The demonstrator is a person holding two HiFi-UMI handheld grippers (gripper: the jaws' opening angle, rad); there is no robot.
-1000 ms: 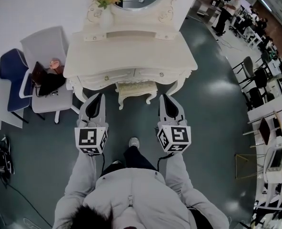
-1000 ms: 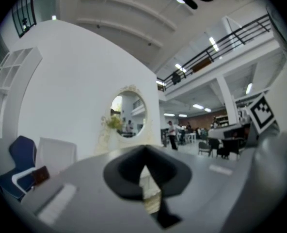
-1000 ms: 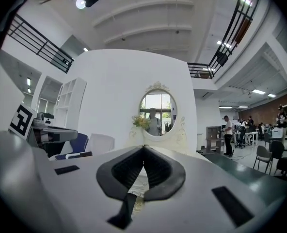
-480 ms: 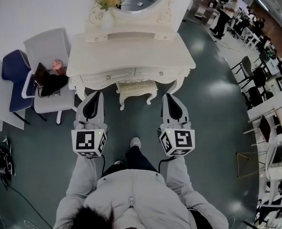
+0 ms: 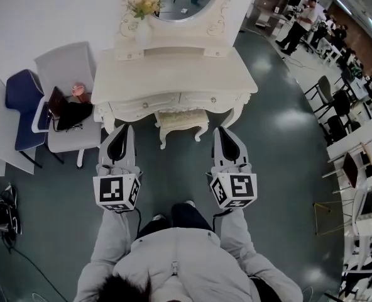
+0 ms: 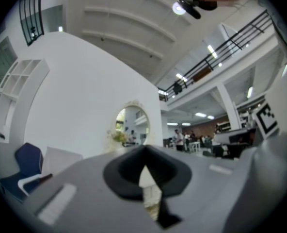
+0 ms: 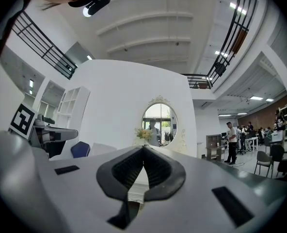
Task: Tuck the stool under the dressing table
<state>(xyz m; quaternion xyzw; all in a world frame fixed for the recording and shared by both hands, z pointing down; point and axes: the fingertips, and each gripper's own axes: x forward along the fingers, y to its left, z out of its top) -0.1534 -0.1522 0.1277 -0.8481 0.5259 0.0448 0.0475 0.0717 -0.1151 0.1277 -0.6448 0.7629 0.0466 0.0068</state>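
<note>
The cream dressing table [image 5: 173,77] stands against the wall in the head view. The cream stool [image 5: 181,122] sits between its front legs, with the front of the seat and two legs showing below the drawers. My left gripper [image 5: 124,129] and right gripper [image 5: 220,131] hover side by side in front of the table, left and right of the stool and apart from it. Both are shut with nothing held. In the left gripper view the left gripper [image 6: 144,147] points level towards the oval mirror [image 6: 129,125]. The right gripper [image 7: 143,147] points the same way.
A white chair [image 5: 65,65] with a dark bag [image 5: 70,113] on it and a blue chair [image 5: 19,99] stand left of the table. A vase of flowers [image 5: 143,11] is on the table's shelf. People [image 5: 299,22], desks and chairs [image 5: 337,106] fill the right side.
Both grippers have drawn back a little from the table and risen, staying shut. The person's foot has stepped back. The stool has not moved.
</note>
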